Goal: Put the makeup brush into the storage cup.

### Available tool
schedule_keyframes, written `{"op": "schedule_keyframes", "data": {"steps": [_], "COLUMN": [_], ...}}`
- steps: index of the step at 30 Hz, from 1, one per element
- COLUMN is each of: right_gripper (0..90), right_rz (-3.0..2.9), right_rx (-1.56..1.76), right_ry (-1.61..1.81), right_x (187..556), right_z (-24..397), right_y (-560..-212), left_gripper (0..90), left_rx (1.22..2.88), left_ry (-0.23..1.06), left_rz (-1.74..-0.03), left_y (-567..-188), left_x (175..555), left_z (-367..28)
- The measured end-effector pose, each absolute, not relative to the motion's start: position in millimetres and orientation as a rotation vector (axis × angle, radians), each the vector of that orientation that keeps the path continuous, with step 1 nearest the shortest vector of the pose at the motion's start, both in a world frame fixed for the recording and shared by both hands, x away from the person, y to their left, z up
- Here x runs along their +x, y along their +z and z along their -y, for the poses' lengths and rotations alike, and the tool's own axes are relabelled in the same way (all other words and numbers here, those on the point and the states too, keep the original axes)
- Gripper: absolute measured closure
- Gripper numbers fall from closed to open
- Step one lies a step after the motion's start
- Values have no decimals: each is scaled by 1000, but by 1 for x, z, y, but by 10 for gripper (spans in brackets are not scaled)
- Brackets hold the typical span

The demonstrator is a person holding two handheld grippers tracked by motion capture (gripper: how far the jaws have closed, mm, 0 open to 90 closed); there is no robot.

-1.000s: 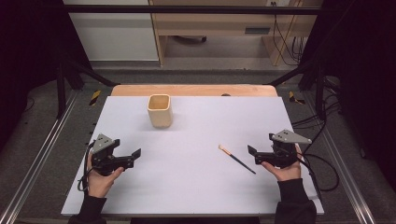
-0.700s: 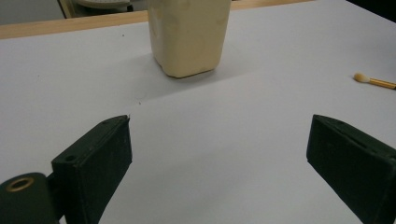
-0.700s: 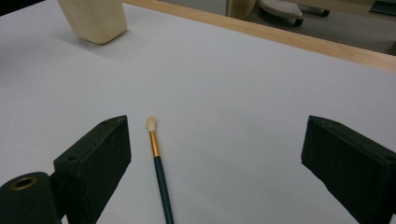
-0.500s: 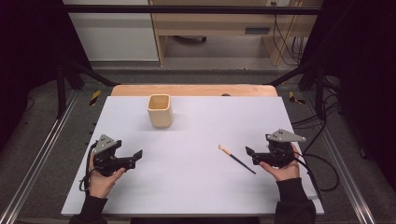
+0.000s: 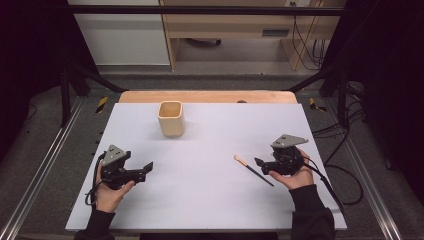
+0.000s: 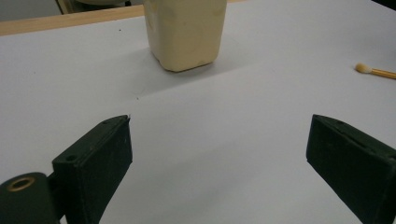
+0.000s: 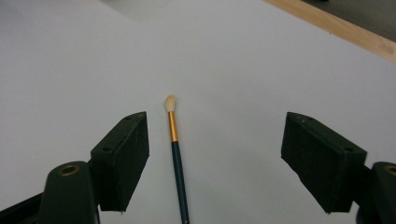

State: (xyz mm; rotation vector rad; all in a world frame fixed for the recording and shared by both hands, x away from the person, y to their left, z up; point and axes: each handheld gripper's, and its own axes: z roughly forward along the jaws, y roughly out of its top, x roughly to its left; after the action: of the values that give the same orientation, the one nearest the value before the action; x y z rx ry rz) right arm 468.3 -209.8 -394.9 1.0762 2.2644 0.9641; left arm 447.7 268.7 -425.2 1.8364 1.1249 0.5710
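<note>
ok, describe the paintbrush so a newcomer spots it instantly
On the white table, look right of centre, just ahead of the right claw. The paintbrush lies flat there: thin dark handle, gold ferrule, pale tip, unlike the upright cream cup further back.

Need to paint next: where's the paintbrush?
High view: the paintbrush lies on the white table, right side, bristles toward the cup, between the right gripper's open jaws.

Both forearms rest low at the near edge: the left gripper (image 5: pixel 145 167) held wide open, the right gripper (image 5: pixel 260 164) angled inward, its jaws just narrowing, still apart.
</note>
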Motion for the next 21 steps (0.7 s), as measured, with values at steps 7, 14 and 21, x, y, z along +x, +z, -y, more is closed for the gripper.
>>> {"op": "schedule_keyframes", "data": {"steps": [7,14,21], "right_gripper": [297,339,398], "right_rz": [-2353,-2419,-2503], "right_rx": [1073,1079,1083], "right_ry": [866,791,693], "right_x": [479,485,493], "right_z": [199,191,183], "right_y": [-399,-406,-415], "left_gripper": [66,68,68], "left_rx": [1846,1849,1859], "left_ry": [572,573,571], "left_rz": [-1121,-1118,-1115], "left_y": [-426,-426,-427], "left_x": [448,448,448], "left_z": [-268,-268,-267]}}
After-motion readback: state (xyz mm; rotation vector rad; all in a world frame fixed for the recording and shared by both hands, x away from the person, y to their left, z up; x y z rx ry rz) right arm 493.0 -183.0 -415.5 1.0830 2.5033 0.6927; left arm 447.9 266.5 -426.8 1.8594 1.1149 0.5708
